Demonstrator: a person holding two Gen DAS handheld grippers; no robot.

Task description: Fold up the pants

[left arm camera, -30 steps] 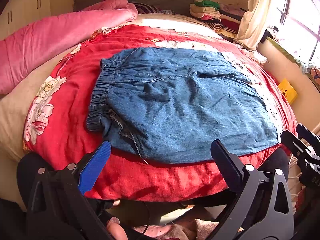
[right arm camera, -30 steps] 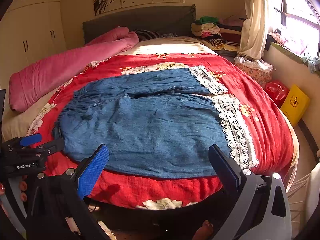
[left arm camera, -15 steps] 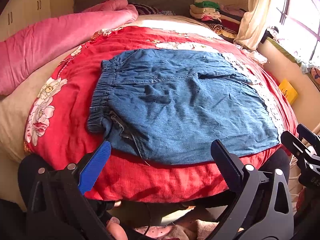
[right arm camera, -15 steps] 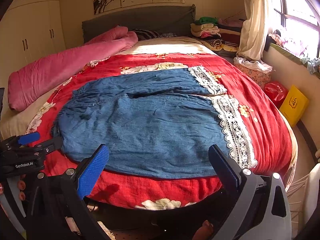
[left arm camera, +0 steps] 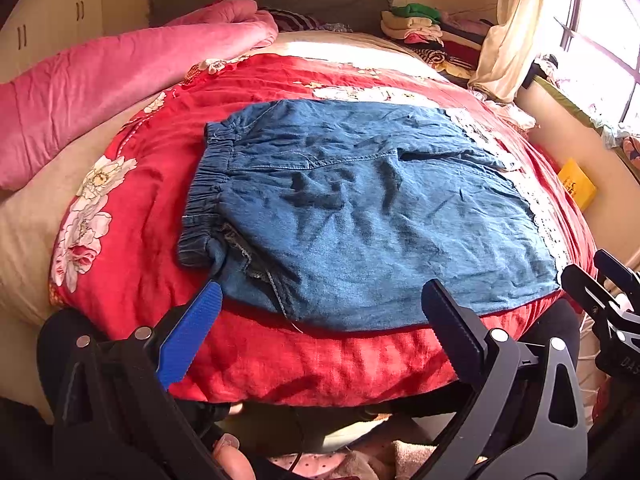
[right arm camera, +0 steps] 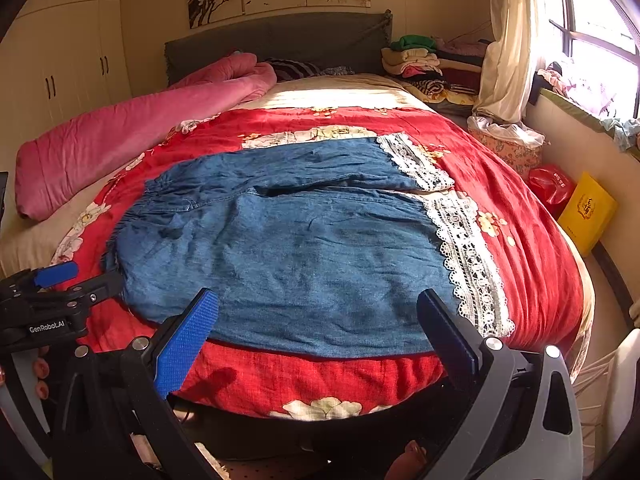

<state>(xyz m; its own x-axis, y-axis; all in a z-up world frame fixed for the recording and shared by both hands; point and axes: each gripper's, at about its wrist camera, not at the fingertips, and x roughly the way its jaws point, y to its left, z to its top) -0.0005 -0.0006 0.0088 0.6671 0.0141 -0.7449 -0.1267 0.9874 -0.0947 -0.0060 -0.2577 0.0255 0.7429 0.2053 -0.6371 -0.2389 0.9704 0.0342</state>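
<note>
Blue denim pants (left arm camera: 360, 208) with white lace cuffs (right arm camera: 468, 252) lie flat on the red floral bedspread (left arm camera: 312, 360), waistband (left arm camera: 208, 184) to the left, legs to the right. They also show in the right wrist view (right arm camera: 304, 248). My left gripper (left arm camera: 320, 320) is open and empty, held just off the bed's near edge below the waist end. My right gripper (right arm camera: 316, 328) is open and empty, off the near edge below the leg end. Each gripper shows at the edge of the other's view: the right one (left arm camera: 600, 280) and the left one (right arm camera: 80, 280).
A rolled pink quilt (right arm camera: 132, 128) lies along the bed's left side. Stacked clothes (right arm camera: 416, 60) sit at the far right by the headboard. A curtain (right arm camera: 508, 40), a red bag (right arm camera: 552, 184) and a yellow box (right arm camera: 588, 212) stand right of the bed.
Both grippers have drifted very slightly; the pants sit a little lower in the left wrist view. Nothing was taken hold of.
</note>
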